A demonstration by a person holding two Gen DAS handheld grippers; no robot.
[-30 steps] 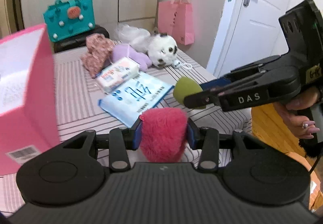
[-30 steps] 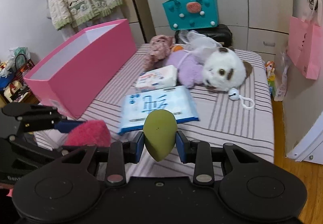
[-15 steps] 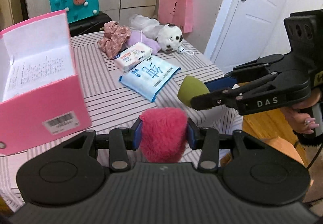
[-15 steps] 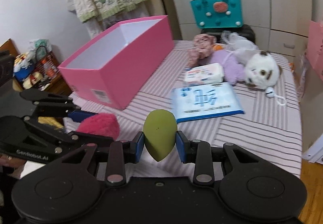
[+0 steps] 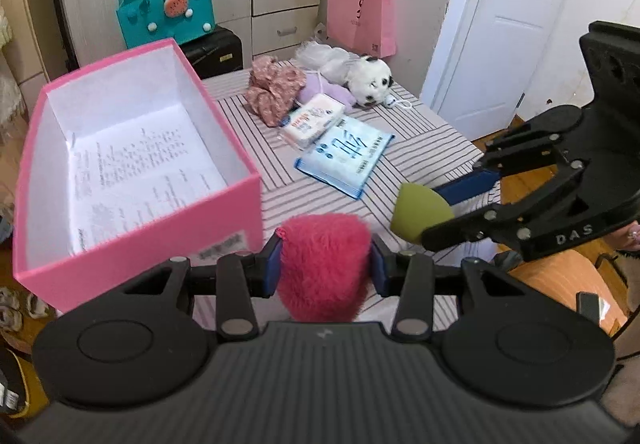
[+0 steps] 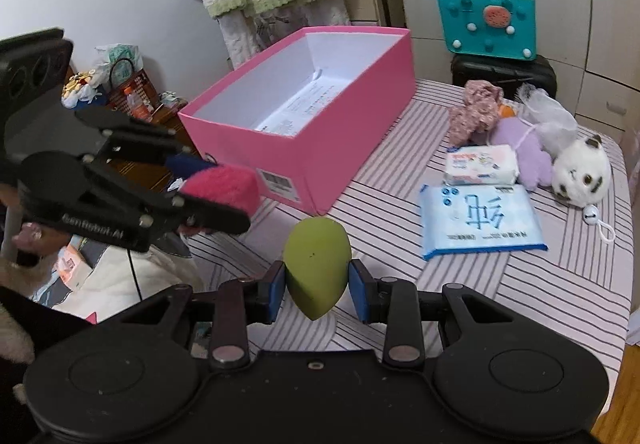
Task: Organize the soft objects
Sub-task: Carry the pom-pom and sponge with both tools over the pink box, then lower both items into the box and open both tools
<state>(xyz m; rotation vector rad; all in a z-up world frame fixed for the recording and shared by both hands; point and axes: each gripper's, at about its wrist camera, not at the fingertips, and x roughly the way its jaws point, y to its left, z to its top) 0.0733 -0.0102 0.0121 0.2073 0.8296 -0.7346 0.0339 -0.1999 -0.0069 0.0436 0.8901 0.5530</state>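
Note:
My left gripper [image 5: 324, 264] is shut on a fuzzy red-pink pompom [image 5: 322, 264], held above the striped table's near edge, just right of the open pink box [image 5: 132, 228]. My right gripper [image 6: 318, 284] is shut on a green egg-shaped sponge [image 6: 317, 264]; it shows in the left wrist view [image 5: 418, 214] to the right of the pompom. The box [image 6: 340, 148] has white walls and printed paper on its floor. The left gripper with the pompom [image 6: 224, 188] also shows in the right wrist view, by the box's near corner.
On the striped table [image 5: 420, 140] lie a blue wipes pack [image 5: 346, 156], a small tissue pack [image 5: 312, 120], a floral cloth [image 5: 272, 92], a purple plush [image 6: 524, 156] and a white panda plush [image 5: 368, 82]. A teal bag [image 5: 166, 14], a pink bag [image 5: 360, 20] and a white door [image 5: 500, 24] stand behind.
Both grippers have risen and pulled back, and both views have swung left toward the pink box, so its open inside now shows. Both still hold their objects.

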